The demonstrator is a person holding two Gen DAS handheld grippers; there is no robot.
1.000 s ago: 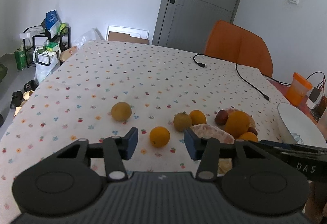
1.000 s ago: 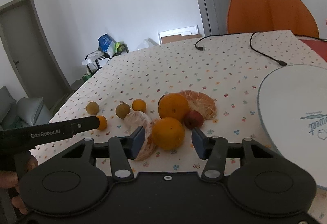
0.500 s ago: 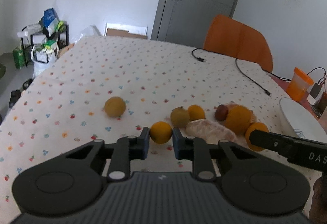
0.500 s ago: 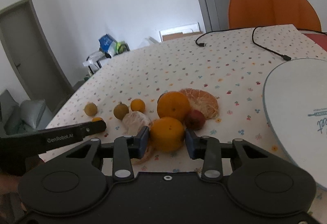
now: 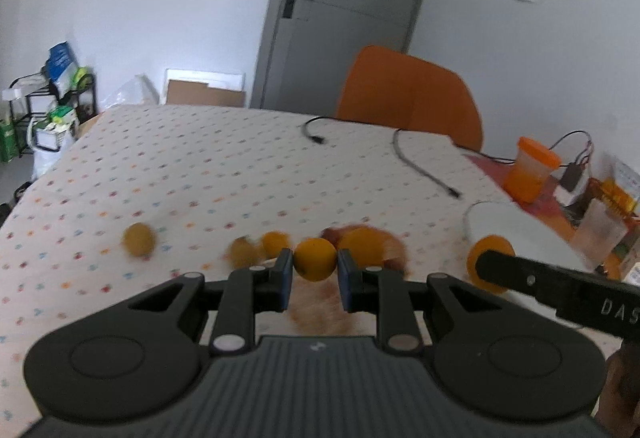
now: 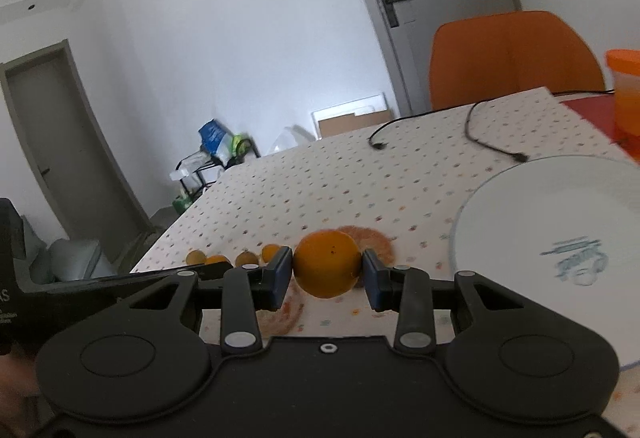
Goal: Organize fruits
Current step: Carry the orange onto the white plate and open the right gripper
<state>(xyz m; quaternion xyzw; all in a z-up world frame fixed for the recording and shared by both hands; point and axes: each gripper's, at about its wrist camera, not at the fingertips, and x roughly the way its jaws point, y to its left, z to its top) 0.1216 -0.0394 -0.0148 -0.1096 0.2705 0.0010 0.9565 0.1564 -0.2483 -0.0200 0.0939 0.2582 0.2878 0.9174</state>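
My left gripper point(image 5: 314, 275) is shut on a small orange point(image 5: 314, 265) and holds it above the table. My right gripper point(image 6: 325, 278) is shut on a large orange point(image 6: 327, 264), also lifted; this orange shows in the left wrist view point(image 5: 490, 261) beside the white plate point(image 5: 520, 226). On the dotted tablecloth point(image 5: 200, 174) lie a yellowish fruit point(image 5: 138, 239), a brownish fruit point(image 5: 241, 251), another small orange point(image 5: 274, 243), a big orange point(image 5: 366, 246) and peeled citrus pieces point(image 5: 320, 308). The white plate point(image 6: 560, 206) lies right of my right gripper.
An orange chair point(image 5: 408, 98) stands at the far side. Black cables point(image 5: 420, 166) lie across the cloth. An orange cup point(image 5: 532, 168) and clutter sit at the right edge. A shelf with bags point(image 5: 48, 106) stands left of the table.
Both grippers have closed on their oranges and lifted them off the table. The views have tilted up, and the right gripper has moved toward the plate.
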